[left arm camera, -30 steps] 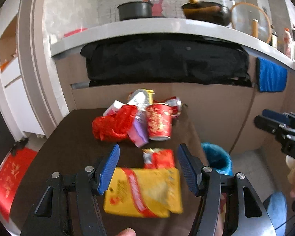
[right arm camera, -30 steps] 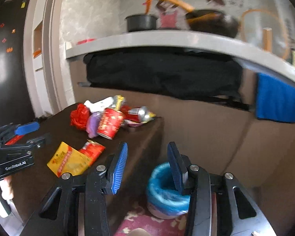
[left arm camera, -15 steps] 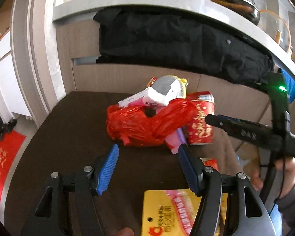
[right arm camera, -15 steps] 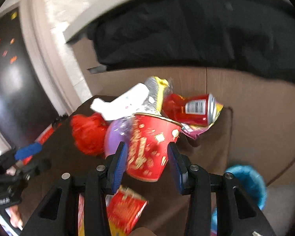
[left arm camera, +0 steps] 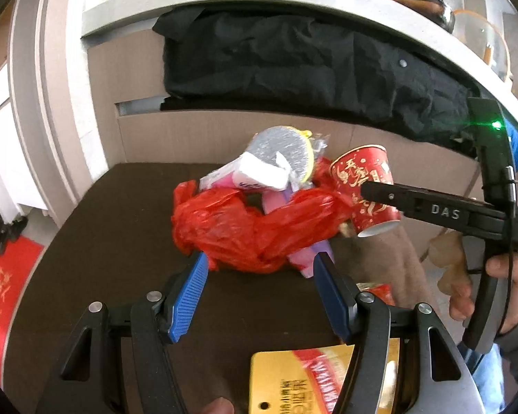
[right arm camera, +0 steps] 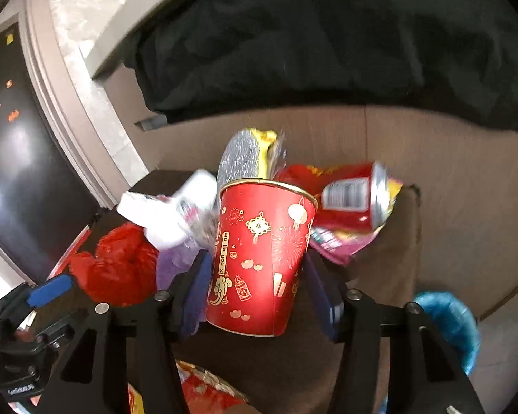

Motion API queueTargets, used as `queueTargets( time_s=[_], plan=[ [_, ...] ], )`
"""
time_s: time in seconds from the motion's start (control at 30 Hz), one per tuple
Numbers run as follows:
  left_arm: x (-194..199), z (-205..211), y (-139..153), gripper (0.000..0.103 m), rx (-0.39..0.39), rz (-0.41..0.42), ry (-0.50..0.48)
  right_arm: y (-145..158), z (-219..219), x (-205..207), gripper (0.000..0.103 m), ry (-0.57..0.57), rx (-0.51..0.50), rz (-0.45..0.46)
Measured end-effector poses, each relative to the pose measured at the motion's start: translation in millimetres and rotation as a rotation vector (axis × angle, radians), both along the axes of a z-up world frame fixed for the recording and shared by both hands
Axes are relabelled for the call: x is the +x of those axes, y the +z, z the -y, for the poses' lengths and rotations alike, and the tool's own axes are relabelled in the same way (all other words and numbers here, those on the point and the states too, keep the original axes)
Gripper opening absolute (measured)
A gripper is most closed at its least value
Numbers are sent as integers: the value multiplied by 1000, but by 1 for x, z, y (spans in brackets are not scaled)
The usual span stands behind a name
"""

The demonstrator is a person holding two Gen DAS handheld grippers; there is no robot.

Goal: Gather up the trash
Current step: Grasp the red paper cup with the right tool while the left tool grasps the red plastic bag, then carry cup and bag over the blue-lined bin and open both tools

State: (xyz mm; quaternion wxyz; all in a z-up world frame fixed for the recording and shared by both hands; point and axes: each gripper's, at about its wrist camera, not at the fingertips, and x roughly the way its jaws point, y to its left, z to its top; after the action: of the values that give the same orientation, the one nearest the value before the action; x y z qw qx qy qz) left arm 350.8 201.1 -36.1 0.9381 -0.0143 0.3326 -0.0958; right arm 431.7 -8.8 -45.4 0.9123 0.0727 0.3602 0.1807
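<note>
Since half a second ago the red paper cup (right arm camera: 262,258) has tipped up off the worktop (left arm camera: 114,241), its base now lifted and leaning toward 4 o'clock in the left wrist view, and the left tool (left arm camera: 260,293) has drawn closer to the red plastic bag (left arm camera: 255,227).

From the right wrist camera, the right tool (right arm camera: 259,289) has both blue pads pressed against the cup's sides, grasping it just above the base (rim toward 12 o'clock). Behind the cup at 1 o'clock lies a crushed red can (right arm camera: 354,203) on a pink and yellow wrapper (right arm camera: 342,245); at 10 o'clock sits a white crumpled packet (right arm camera: 169,214) with a silver-lined bag (right arm camera: 245,155) behind it. A blue-lined bin (right arm camera: 449,321) shows at 4 o'clock beyond the worktop edge.

In the left wrist view the left tool is released, its fingers spread on either side of the near edge of the red plastic bag, not gripping it. A yellow snack packet (left arm camera: 293,379) lies at 6 o'clock beneath the tool.
</note>
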Motion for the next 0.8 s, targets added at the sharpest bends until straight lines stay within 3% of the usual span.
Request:
queueTargets(
  time_s=[0.17, 0.27, 0.4, 0.43, 0.5, 0.67, 0.8],
  plan=[
    [-2, 17, 10, 64, 3, 59, 15, 15, 25, -17, 50, -14, 7, 21],
    [7, 26, 8, 61, -1, 52, 12, 17, 41, -26, 51, -32, 24, 13],
    [24, 39, 3, 44, 63, 46, 56, 21, 53, -37, 51, -49, 23, 12],
    [26, 40, 3, 32, 74, 49, 69, 22, 54, -41, 51, -51, 12, 21],
    [29, 37, 8, 27, 58, 36, 78, 25, 57, -50, 51, -49, -2, 31],
    [17, 26, 51, 17, 17, 62, 113, 40, 72, -71, 51, -40, -11, 58],
    [0, 41, 114, 16, 6, 135, 85, 65, 99, -86, 51, -56, 19, 104]
  ],
)
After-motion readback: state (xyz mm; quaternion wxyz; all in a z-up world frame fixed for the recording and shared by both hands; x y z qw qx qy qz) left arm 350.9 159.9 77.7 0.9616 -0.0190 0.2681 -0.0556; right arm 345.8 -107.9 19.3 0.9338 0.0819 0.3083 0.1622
